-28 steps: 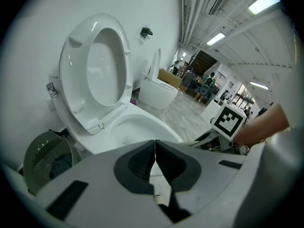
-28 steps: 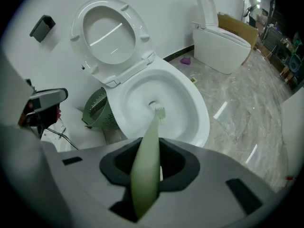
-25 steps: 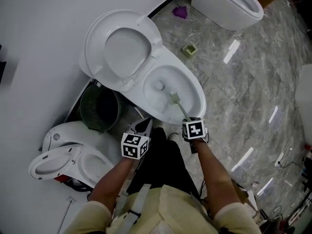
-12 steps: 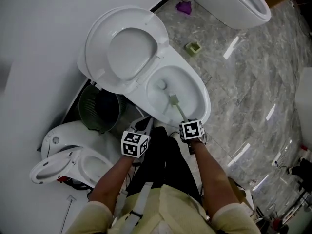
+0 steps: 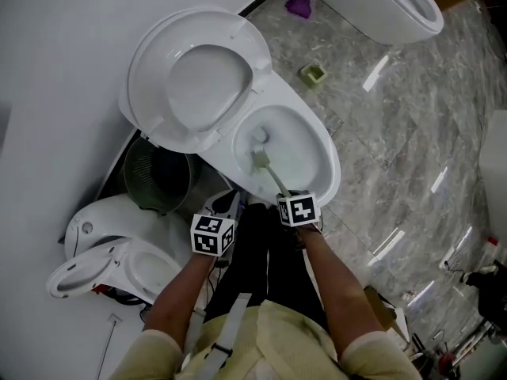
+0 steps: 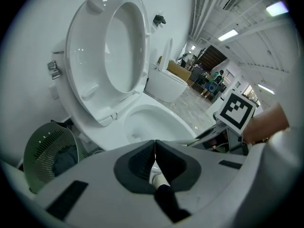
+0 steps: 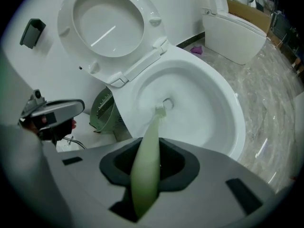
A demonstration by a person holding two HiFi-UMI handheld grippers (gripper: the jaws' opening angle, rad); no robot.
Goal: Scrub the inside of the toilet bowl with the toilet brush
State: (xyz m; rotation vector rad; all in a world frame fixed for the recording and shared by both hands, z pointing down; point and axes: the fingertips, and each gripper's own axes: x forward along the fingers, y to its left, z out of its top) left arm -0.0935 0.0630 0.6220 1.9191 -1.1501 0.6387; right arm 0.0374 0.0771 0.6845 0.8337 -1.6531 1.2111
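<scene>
Bowl (image 5: pixel 329 153) mouth is open from above. Seat and lid (image 5: pixel 198 70) stand raised at upper left and close that side off against the wall (image 5: pixel 47 93). Inside, the brush (image 5: pixel 268 170) slants from the bowl's lower rim to the drain, clamped in the right gripper (image 7: pixel 147 163); there is free room right of its shaft.

Left of bowl: the bin (image 5: pixel 154 176) fills the gap to the wall, with a second toilet (image 5: pixel 119 256) below it. Tight. The left gripper (image 6: pixel 155 158), jaws together, sits in that pocket beside the person's legs (image 5: pixel 265 252).

Right of bowl: bare floor (image 5: pixel 412 133), a wide passage. A small green item (image 5: pixel 314 74) and a purple item (image 5: pixel 299 7) lie near the top, and a third toilet (image 5: pixel 388 6) stands at upper right.
</scene>
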